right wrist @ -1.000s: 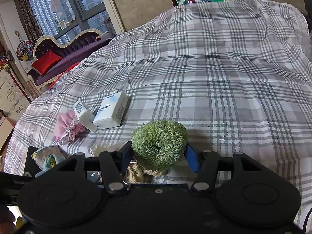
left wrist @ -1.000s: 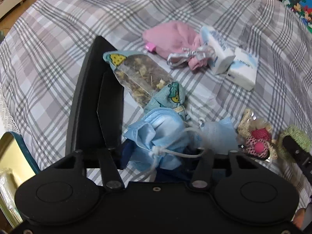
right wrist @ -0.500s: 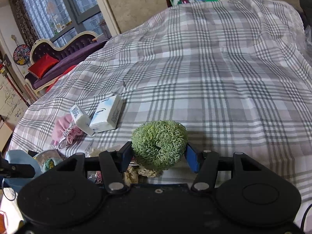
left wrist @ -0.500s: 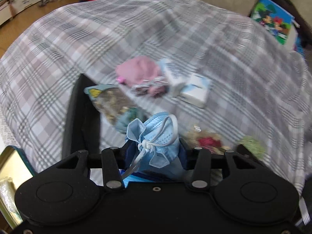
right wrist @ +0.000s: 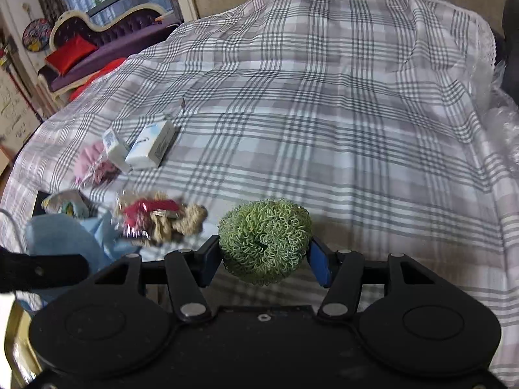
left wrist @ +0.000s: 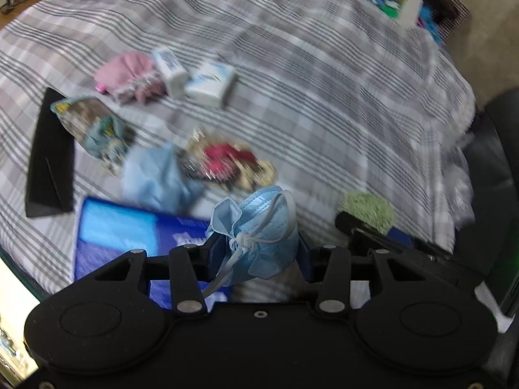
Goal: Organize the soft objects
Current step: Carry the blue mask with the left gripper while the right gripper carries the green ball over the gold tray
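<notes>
My left gripper (left wrist: 259,249) is shut on a bundled blue face mask (left wrist: 259,227) and holds it above the plaid cloth (left wrist: 324,97). My right gripper (right wrist: 264,256) is shut on a green curly scrubber ball (right wrist: 264,236), which also shows in the left wrist view (left wrist: 366,207). On the cloth lie a second blue mask (left wrist: 152,175), a red and beige packaged toy (left wrist: 227,162), a patterned snack bag (left wrist: 94,126), a pink cloth bundle (left wrist: 126,71) and two white tissue packs (left wrist: 211,84).
A black flat box (left wrist: 48,152) lies at the left on the cloth. A blue packet (left wrist: 129,236) sits near the front edge. A gold tin rim (right wrist: 13,334) is at lower left. A dark chair (left wrist: 493,175) stands at the right.
My left gripper has lifted the blue mask off the pile and swung right and up. The right gripper has kept the green scrubber and risen slightly.
</notes>
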